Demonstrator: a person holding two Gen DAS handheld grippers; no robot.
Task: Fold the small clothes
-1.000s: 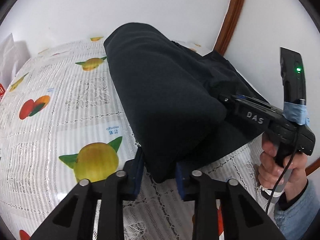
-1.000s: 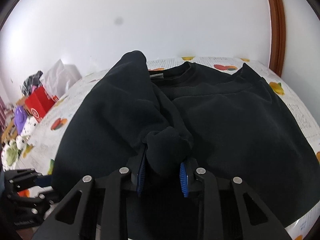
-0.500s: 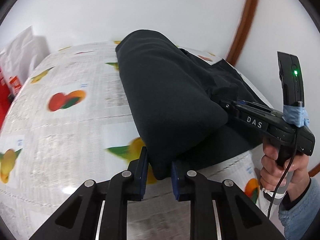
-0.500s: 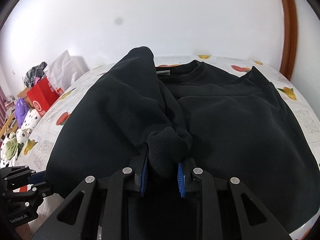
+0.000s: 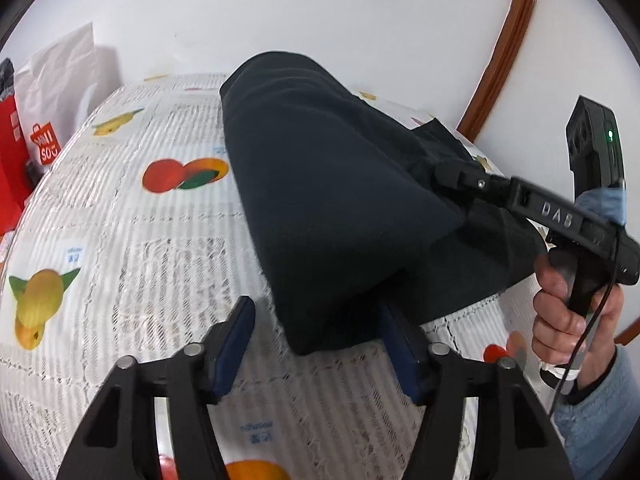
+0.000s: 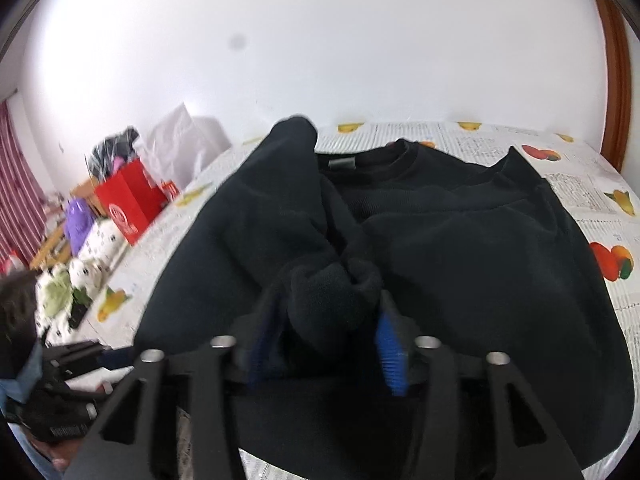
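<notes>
Two grippers: both hand-held, both in shot, both working one garment.
Garment: black long-sleeved fleece sweatshirt (image 6: pixel 460 264), lying on the desk with the white lace-and-fruit-print tablecloth (image 5: pixel 132 240). Neck end points at the wall, and the left side is flipped over toward the middle as a thick fold.
Left hand-held gripper (image 5: pixel 316 344): jaws spread wide. The corner of the folded edge sits between the blue pads, but neither pad looks to be pressing it, so I'd call it not gripping.
Right hand-held gripper (image 6: pixel 324 344): jaws look parted too, with a fat wad of cuff or sleeve bunched between them. The view is blurry, so whether any pad touches the cloth I honestly can't tell.
Where the fold stands: my guess is one side panel is laid over and the other side plus the bottom-up fold are left to do.
How it'll handle: soft, floppy, fairly thick fleece. Light enough, but it sags and won't hold a crease by itself. It's not slippery and there's nothing to break.
Where to grab: I'd pinch at seams, meaning hem corner and shoulder, not mid-panel. Thick bunches like that cuff wad tend to drag extra layers along.
Background junk: red paper shopping bag (image 6: pixel 128 200) and a white plastic bag (image 5: pixel 60 68) off the desk's left side, well apart from the sweatshirt.
</notes>
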